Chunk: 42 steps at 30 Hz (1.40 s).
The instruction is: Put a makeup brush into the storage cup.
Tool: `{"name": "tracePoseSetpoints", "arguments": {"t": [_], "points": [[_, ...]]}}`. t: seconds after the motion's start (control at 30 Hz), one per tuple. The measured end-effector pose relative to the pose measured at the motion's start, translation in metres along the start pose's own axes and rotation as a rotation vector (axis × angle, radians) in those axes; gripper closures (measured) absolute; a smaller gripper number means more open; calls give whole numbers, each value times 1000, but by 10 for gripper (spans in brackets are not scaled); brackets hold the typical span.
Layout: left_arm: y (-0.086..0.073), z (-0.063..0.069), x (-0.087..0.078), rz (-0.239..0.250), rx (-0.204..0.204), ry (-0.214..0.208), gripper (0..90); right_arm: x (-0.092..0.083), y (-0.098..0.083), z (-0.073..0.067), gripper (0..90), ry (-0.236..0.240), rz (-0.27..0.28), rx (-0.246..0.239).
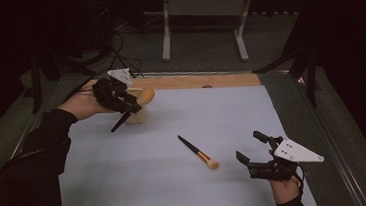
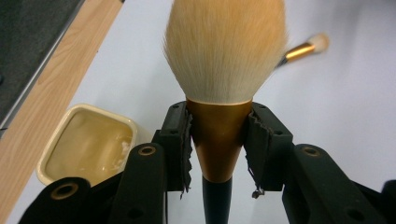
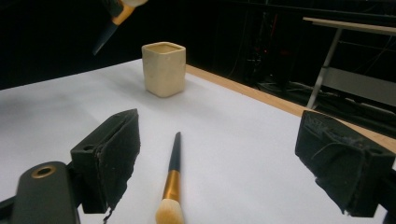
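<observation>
A big powder brush [image 2: 224, 51] with cream bristles and a copper ferrule is held above the table. My left gripper [image 2: 219, 140] is shut on that ferrule. In the high view the left gripper [image 1: 132, 103] hangs over the cream square cup [image 1: 138, 118], with the brush's black handle [image 1: 120, 122] slanting down to the left. A smaller black brush [image 1: 198, 152] with a gold ferrule lies flat mid-table. My right gripper [image 1: 249, 146] stands open near the front right, its jaws wide apart, a short way right of that brush [image 3: 172, 182]. The cup [image 3: 163, 69] stands upright beyond it.
The white mat [image 1: 179, 193] covers most of the table, with a wooden strip [image 1: 194, 80] along the far edge. The cup [image 2: 88, 144] looks hollow with nothing inside. A table frame [image 1: 203, 11] stands on the floor behind.
</observation>
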<state>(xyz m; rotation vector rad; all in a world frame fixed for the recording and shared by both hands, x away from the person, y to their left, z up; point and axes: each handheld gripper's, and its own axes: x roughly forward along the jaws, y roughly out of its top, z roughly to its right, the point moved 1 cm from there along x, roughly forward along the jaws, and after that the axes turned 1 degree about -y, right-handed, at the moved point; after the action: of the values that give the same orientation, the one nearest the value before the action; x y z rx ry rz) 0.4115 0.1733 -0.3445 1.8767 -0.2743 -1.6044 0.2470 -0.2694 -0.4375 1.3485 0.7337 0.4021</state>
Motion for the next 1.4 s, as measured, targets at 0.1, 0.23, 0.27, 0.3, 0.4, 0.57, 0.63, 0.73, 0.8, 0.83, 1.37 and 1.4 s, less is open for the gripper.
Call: {"name": "tracePoseSetpoints", "arguments": {"t": [0.1,0.23,0.27,0.3,0.4,0.57,0.63,0.73,0.8,0.83,1.37,1.4], "points": [[1,-1,-8,32,-1,14,635,0,0,0,137,1,-1,2],[2,-4,-19,85,-24,20,635,1,0,0,137,2,-3,2],[2,-4,-21,105,-27,30,635,1,0,0,137,2,-3,2],[2,-6,-24,122,-35,29,635,1,0,0,137,2,-3,3],[2,-9,-30,143,-45,50,635,1,0,0,137,3,-3,2],[0,-15,-35,186,-75,89,635,1,0,-1,137,3,-2,3],[-1,-17,-36,204,-84,111,635,1,0,-1,137,3,-2,3],[-3,-21,-38,233,-102,140,636,2,0,0,137,4,-4,3],[-4,-23,-39,253,-107,167,635,2,0,-1,137,6,-4,3],[-4,-24,-40,272,-118,158,635,2,0,-1,137,6,-4,1],[-8,-34,-43,429,-163,243,635,2,-1,-1,137,9,-6,1],[-9,-35,-44,455,-171,251,635,2,-1,-1,137,10,-6,1]]}}
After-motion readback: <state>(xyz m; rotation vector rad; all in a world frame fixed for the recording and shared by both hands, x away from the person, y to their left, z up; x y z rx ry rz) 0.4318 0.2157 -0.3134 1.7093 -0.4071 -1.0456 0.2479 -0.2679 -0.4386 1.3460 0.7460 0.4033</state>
